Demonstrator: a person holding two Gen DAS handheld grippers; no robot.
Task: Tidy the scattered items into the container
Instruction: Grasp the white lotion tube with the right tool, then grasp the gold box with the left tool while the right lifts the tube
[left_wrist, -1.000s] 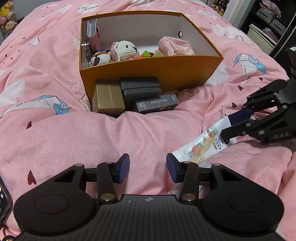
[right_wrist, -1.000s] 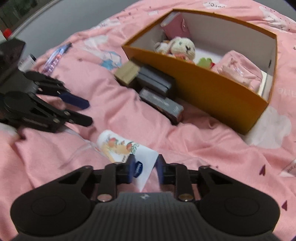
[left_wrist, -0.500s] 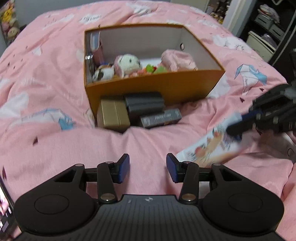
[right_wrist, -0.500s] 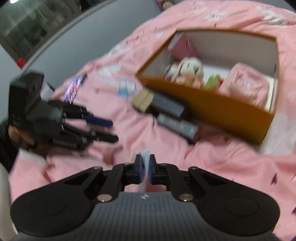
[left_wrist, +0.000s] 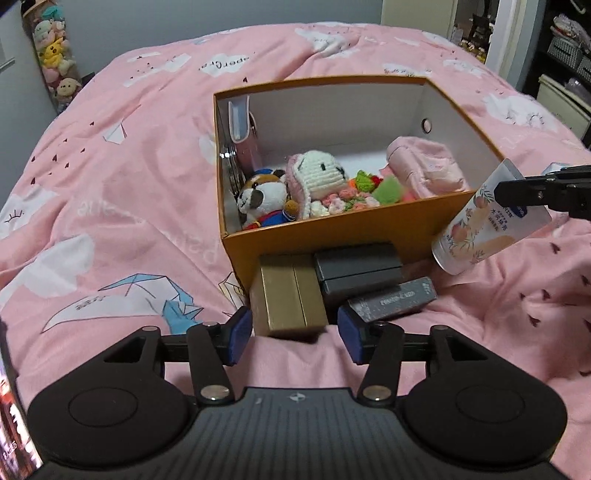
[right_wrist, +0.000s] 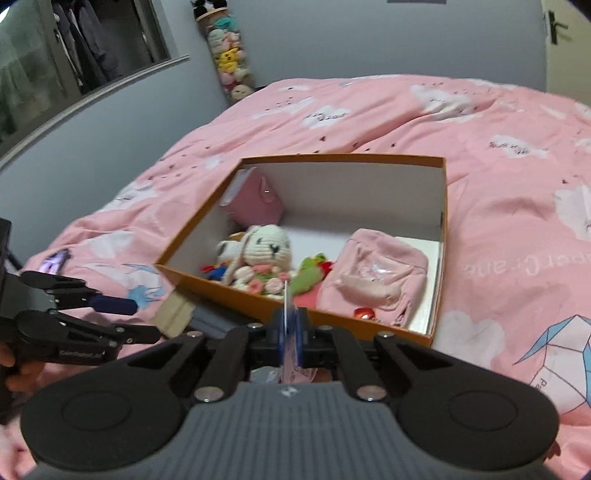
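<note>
Closest to me, the left gripper (left_wrist: 291, 334) is spreading its jaws around the gold box (left_wrist: 290, 295), not pinching yet. A second ago the cream tube (left_wrist: 487, 221) was flat on the duvet; now the right gripper (right_wrist: 290, 341) has it clamped by the crimped end, lifted beside the orange box (left_wrist: 332, 229). Drop-in looks next.

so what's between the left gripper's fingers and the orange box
In the left wrist view, the gold box lies there, against the orange box.
</note>
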